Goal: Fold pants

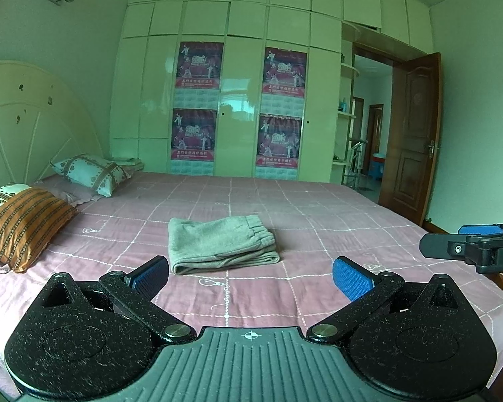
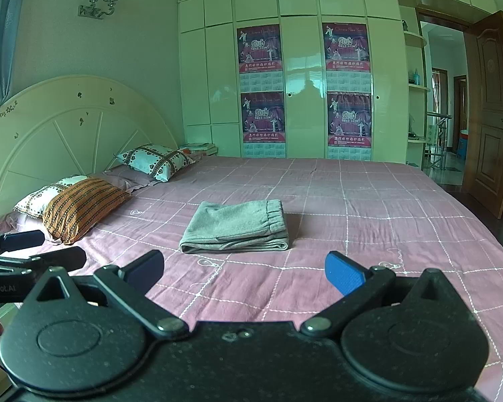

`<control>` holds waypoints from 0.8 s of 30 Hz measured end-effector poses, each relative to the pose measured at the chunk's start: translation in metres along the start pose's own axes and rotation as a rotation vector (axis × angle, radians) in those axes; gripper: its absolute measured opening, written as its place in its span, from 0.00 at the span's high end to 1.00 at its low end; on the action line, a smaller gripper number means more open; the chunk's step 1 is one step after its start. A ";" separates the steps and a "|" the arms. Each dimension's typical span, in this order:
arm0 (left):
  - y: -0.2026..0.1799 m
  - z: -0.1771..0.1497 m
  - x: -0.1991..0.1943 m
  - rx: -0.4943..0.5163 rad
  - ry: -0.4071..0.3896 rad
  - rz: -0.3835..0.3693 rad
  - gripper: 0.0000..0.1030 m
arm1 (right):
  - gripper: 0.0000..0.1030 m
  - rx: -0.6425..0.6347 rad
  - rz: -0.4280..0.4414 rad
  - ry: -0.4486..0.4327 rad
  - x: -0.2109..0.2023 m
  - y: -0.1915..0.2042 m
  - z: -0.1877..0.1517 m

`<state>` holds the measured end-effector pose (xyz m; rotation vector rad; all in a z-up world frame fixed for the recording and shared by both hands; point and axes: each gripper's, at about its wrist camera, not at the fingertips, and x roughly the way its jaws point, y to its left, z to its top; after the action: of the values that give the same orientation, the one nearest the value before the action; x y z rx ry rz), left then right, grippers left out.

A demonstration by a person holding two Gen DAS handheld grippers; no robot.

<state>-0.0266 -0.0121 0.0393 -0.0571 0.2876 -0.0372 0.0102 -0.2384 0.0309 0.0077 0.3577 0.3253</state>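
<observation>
A: Where were the pants (image 1: 222,244) when you looked?

B: Centre of both frames, lying on the bed (image 1: 318,207) as a compact grey stack, waistband toward the right. I judged the folding finished, or nearly.

A: So what step was I in?

B: Standing off, I'd say. Anything next would only call for checking the edges and perhaps pressing the top layer flat; I saw no loose leg to catch.

A: And the tools?

B: My left gripper (image 1: 250,276) had its jaws spread wide at the bottom of its view, nothing between them, short of the pants and touching no cloth. My right gripper (image 2: 244,269) was the same: wide apart, empty, clear of the stack. Each showed at the other frame's edge.
</observation>
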 end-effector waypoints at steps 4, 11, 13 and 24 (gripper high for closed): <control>0.000 0.001 0.000 0.000 -0.003 0.000 0.00 | 0.06 -0.001 -0.001 0.001 0.000 0.000 0.000; 0.001 0.001 -0.001 0.002 -0.008 -0.002 0.00 | 0.06 -0.002 -0.001 0.000 0.000 0.000 0.000; 0.001 0.000 -0.002 0.002 -0.008 -0.003 0.00 | 0.06 -0.001 0.001 0.000 0.001 0.000 0.000; 0.002 0.001 -0.004 0.002 -0.013 -0.001 0.00 | 0.06 -0.003 0.000 -0.002 0.000 0.000 0.000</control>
<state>-0.0306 -0.0100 0.0413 -0.0552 0.2745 -0.0384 0.0101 -0.2385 0.0309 0.0054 0.3554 0.3255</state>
